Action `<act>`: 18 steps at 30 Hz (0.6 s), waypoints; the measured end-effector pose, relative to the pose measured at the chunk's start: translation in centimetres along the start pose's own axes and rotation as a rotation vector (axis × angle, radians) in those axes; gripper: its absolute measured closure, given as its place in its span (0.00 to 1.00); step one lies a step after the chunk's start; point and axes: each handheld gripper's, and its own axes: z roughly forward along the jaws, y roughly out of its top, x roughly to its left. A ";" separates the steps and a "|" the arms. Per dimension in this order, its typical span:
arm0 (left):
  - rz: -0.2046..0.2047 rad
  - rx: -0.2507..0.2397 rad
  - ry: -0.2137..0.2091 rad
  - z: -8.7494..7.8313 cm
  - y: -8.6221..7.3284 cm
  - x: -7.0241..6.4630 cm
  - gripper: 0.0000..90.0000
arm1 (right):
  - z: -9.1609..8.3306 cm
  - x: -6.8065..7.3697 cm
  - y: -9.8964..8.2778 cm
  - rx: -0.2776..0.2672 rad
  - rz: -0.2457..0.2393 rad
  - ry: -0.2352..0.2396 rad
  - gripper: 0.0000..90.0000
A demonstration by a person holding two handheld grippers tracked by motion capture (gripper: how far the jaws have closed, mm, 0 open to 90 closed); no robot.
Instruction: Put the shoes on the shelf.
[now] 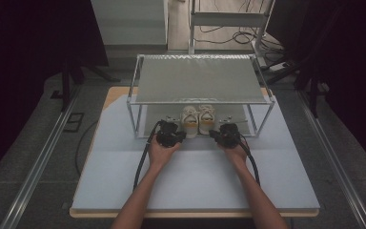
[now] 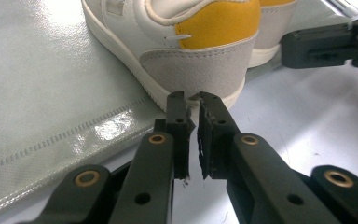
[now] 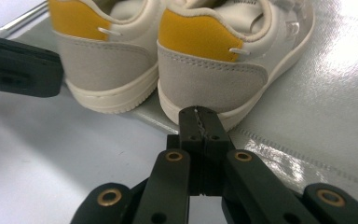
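Two white sneakers with yellow heel tabs, the left sneaker [image 1: 189, 120] and right sneaker [image 1: 207, 116], stand side by side on the lower shelf [image 1: 238, 114] of a metal rack on the table [image 1: 195, 176]. The left claw [image 2: 192, 100], nearly closed and empty, and the right claw [image 3: 198, 114], closed and empty, sit just behind their heels.

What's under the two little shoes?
The shoes stand side by side on the shiny grey lower shelf of the metal rack, heels at its front edge. The sheet directly beneath their soles is covered, so nothing more can be seen there.

Cream shoes [image 1: 198, 119], yellow heel tabs
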 end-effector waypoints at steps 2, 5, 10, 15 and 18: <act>-0.003 0.003 0.005 0.3 0.2 0.1 0.90 | 0.2 0.0 -0.1 -0.006 0.007 0.005 0.99; -0.009 0.008 0.015 0.8 0.9 0.1 0.90 | 0.1 -0.1 -0.1 -0.004 0.007 0.002 0.99; 0.001 0.031 0.047 1.8 2.0 0.6 0.89 | 0.1 -0.1 0.0 0.000 -0.003 -0.002 0.99; 0.001 0.030 0.047 2.6 2.1 0.8 0.89 | 0.1 -0.4 0.1 -0.003 -0.005 0.001 0.99; -0.004 0.029 0.050 2.8 2.1 0.5 0.89 | 0.1 -0.7 0.1 0.000 0.004 -0.002 0.99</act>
